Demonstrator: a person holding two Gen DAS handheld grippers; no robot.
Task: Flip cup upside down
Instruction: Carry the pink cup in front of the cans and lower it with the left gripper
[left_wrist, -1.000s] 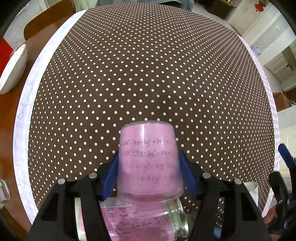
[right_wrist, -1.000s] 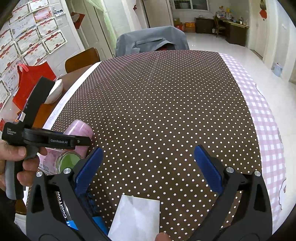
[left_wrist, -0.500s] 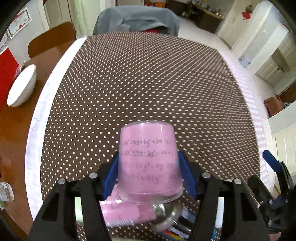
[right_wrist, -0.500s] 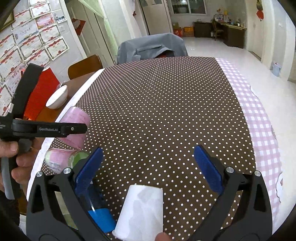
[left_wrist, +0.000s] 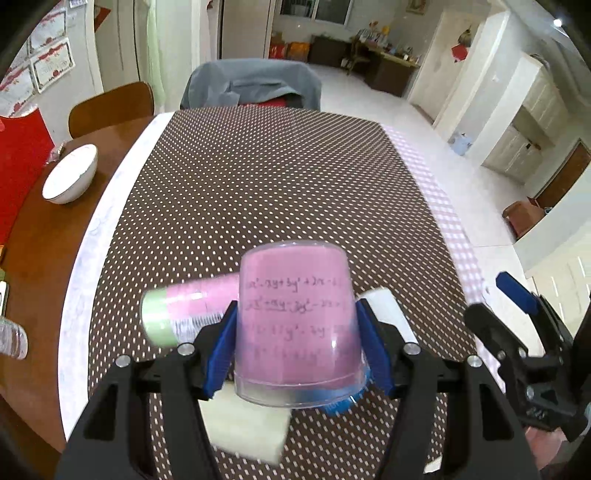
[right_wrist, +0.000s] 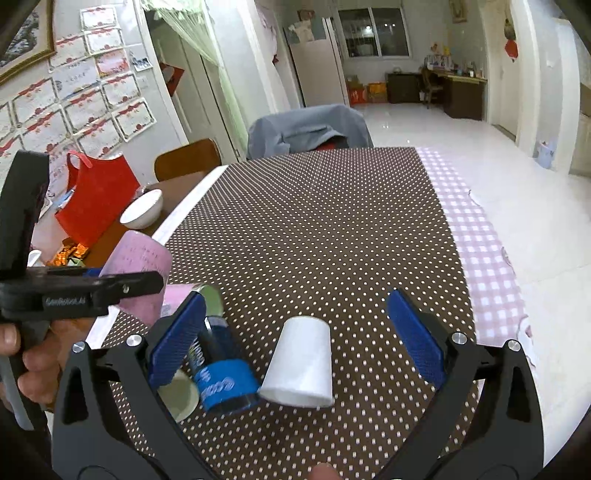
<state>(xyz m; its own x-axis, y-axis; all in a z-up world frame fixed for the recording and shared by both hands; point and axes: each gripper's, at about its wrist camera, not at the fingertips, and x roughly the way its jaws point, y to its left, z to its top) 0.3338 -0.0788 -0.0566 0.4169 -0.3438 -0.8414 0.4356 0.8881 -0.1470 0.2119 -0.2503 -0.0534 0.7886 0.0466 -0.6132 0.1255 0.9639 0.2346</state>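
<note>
My left gripper (left_wrist: 295, 343) is shut on a clear cup with a pink paper lining (left_wrist: 295, 325), held upside down, base up, above the polka-dot tablecloth (left_wrist: 258, 184). The same cup (right_wrist: 142, 266) shows at the left of the right wrist view, in the left gripper (right_wrist: 122, 286). My right gripper (right_wrist: 295, 332) is open and empty, above a white paper cup (right_wrist: 301, 365) standing upside down on the cloth. The right gripper (left_wrist: 517, 314) also shows at the right edge of the left wrist view.
A pink-and-green glass jar (left_wrist: 184, 310) lies on its side by the cloth's left edge. A blue-labelled cup (right_wrist: 221, 369) lies beside the white cup. A white bowl (left_wrist: 70, 179) and red bag (right_wrist: 96, 199) stand on the bare wood at left. Chairs (left_wrist: 255, 85) stand at the far end.
Both grippers have risen and tilted up, so more of the room shows. The left gripper lifted the pink cup higher off the cloth, away from the jar.
</note>
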